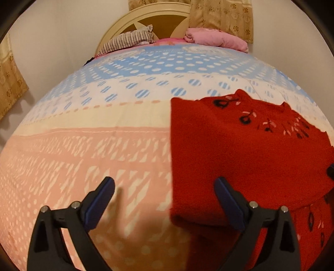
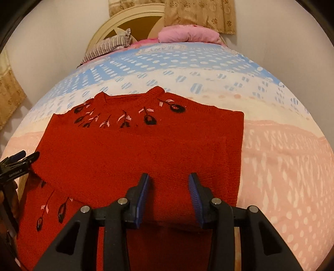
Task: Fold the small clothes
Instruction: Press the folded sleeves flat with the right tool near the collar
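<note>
A red knitted sweater (image 2: 133, 154) with black and pink embroidery at the neck lies on the bed, its sides folded in. In the left wrist view the sweater (image 1: 240, 156) fills the right half. My left gripper (image 1: 165, 187) is open and empty, hovering over the sweater's left folded edge. It also shows at the left edge of the right wrist view (image 2: 23, 156). My right gripper (image 2: 169, 179) is open and empty above the sweater's lower middle.
The bedsheet (image 1: 94, 146) is patterned pink, cream and blue. A striped pillow (image 1: 129, 39) and a pink pillow (image 1: 215, 37) lie by the round headboard (image 2: 125, 18). Beige curtains (image 2: 200, 14) hang behind.
</note>
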`<state>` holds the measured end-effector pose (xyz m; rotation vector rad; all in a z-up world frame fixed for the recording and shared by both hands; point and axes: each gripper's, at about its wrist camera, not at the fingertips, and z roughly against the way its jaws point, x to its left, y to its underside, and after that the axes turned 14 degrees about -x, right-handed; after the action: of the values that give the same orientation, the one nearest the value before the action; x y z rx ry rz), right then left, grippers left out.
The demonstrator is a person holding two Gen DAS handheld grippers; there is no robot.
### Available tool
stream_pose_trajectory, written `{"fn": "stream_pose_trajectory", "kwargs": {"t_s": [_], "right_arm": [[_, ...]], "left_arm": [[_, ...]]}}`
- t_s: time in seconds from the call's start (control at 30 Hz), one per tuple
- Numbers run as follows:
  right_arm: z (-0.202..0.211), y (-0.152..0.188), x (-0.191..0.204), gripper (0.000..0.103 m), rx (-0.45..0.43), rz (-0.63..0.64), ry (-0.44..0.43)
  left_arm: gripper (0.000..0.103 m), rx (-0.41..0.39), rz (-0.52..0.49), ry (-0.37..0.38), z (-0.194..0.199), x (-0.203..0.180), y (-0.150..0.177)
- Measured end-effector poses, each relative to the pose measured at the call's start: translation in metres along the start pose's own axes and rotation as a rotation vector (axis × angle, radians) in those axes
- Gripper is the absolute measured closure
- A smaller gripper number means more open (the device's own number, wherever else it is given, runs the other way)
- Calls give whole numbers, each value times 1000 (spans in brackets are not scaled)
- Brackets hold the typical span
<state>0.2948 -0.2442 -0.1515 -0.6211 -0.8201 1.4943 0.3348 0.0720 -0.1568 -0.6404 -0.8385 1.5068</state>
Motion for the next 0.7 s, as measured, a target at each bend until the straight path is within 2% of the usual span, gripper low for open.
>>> {"fn": "stream_pose_trajectory", "kwargs": {"t_s": [0.17,0.43,0.7], "right_arm": [[4,7,-5,64,-16,-10,-23],[0,10,-2,63,-25,-9,-4],[-1,12,-10,62,-29,-56,-38]], "left_arm": [[4,-6,13,9,0,1,8],[4,-22,3,2,3,-1,8],[4,-23,2,1,4,-2,8]]}}
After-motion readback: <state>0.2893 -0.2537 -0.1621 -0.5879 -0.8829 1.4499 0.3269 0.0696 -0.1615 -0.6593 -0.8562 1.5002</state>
